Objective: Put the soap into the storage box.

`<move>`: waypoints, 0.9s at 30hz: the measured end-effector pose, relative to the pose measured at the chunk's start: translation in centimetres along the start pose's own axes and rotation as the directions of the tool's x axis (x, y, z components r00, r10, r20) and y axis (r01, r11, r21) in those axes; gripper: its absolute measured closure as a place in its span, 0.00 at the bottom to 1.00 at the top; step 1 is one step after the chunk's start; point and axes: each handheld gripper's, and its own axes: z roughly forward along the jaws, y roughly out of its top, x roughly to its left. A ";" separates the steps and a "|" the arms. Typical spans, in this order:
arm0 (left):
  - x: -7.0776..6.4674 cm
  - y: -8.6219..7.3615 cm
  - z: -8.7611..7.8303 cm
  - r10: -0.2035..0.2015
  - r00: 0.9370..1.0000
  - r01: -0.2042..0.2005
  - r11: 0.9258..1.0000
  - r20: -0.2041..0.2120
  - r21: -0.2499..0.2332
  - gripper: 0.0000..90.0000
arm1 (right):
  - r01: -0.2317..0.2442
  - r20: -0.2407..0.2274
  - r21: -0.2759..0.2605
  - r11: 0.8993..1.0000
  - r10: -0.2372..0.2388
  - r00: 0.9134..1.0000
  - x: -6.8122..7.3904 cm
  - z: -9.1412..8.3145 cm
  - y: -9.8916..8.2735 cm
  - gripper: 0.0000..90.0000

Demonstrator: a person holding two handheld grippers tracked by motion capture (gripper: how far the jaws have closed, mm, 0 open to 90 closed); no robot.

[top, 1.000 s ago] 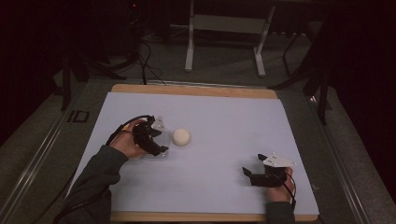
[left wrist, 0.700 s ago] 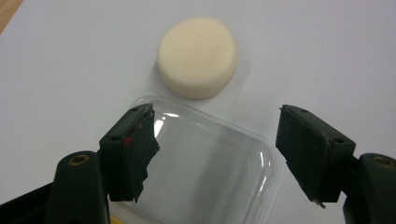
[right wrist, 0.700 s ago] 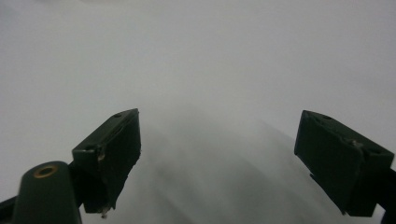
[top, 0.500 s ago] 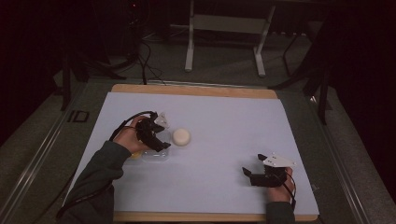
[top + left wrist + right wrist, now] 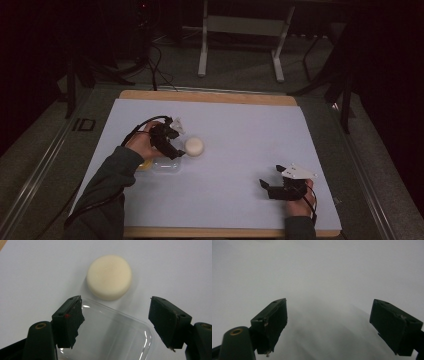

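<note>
Over the left half of the table [image 5: 240, 210], the left claw [image 5: 116, 322] hangs spread and has just been opening, its pads flanking a clear plastic lid [image 5: 110, 335] without pressing it, the lid's near edge cut off below. Just past it sits a cream foam puck [image 5: 109, 277], unmarked. Far right, the right claw [image 5: 329, 325] stands spread, nothing between its pads.

Two black jaws of the right gripper [image 5: 328, 327] rise from the bottom edge and stand wide apart, with nothing between them. Behind them lies a plain pale sheet [image 5: 319, 270], out of focus, with a soft grey shadow spreading across it in the gap between the jaws.
</note>
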 end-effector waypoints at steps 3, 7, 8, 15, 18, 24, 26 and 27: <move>0.1 0.2 0.3 -0.003 1.000 0.003 1.000 0.004 0.006 0.30 | 0.000 0.000 0.000 1.000 0.000 1.000 0.0 0.0 0.0 0.16; 0.3 0.4 0.7 -0.004 1.000 0.004 1.000 0.018 0.023 0.29 | 0.001 0.000 0.000 1.000 -0.001 1.000 0.0 0.0 0.0 0.16; 0.4 0.5 0.9 -0.005 1.000 0.004 0.999 0.015 0.034 0.29 | 0.001 0.000 0.001 1.000 -0.001 1.000 0.0 0.0 0.0 0.16; 0.6 1.0 1.5 -0.006 1.000 0.005 0.999 0.017 0.048 0.24 | 0.001 -0.001 0.001 1.000 -0.001 1.000 0.0 0.0 0.0 0.16; 0.8 1.2 1.8 -0.016 1.000 0.014 0.998 0.023 0.054 0.20 | 0.001 -0.001 0.001 1.000 -0.001 1.000 0.0 0.0 0.0 0.16; 0.9 1.7 2.5 -0.014 1.000 0.012 0.998 0.026 0.067 0.19 | 0.002 -0.002 0.001 1.000 -0.002 1.000 0.0 0.0 0.0 0.16; 1.0 1.9 2.8 -0.012 1.000 0.009 0.997 0.029 0.075 0.19 | 0.002 -0.002 0.001 1.000 -0.002 1.000 0.0 0.0 0.0 0.16; 1.0 2.0 2.9 -0.012 0.999 0.010 0.997 0.030 0.076 0.19 | 0.002 -0.002 0.001 1.000 -0.002 1.000 0.0 0.0 0.0 0.16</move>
